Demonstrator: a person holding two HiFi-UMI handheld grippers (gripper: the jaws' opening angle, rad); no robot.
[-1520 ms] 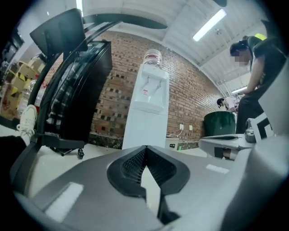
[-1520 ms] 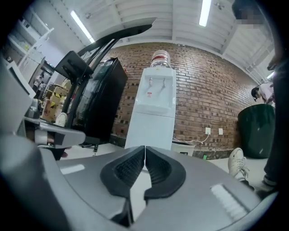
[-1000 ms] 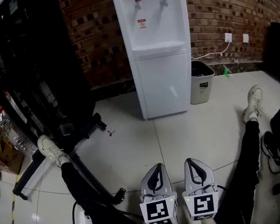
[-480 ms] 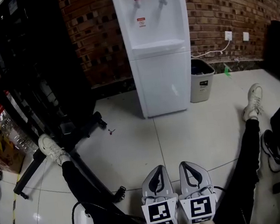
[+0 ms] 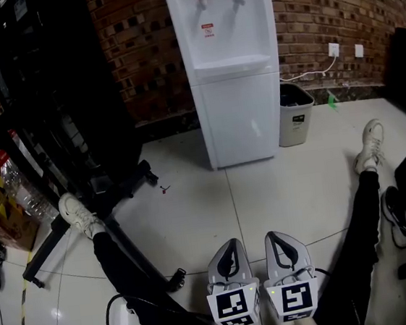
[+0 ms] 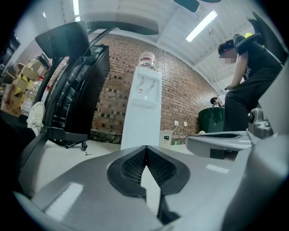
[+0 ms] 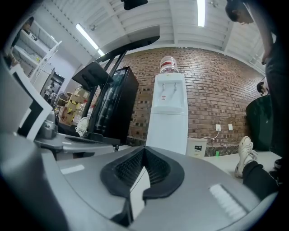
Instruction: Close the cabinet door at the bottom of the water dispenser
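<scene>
The white water dispenser stands against the brick wall, far ahead of both grippers. Its lower cabinet door looks flush with the body. My left gripper and right gripper hover side by side low over the tiled floor, pointing level at the dispenser. Both are shut with nothing between the jaws. In the left gripper view the dispenser rises beyond the shut left gripper. The right gripper view shows the dispenser past the shut right gripper.
A grey waste bin sits right of the dispenser, below a wall socket. A black rack with a wheeled base fills the left. Dark-trousered legs with white shoes stretch along both sides. Boxes and bottles lie far left.
The two grippers drew close together half a second ago and now stand slightly apart again. The head view has shifted a little; the dispenser looks the same.
</scene>
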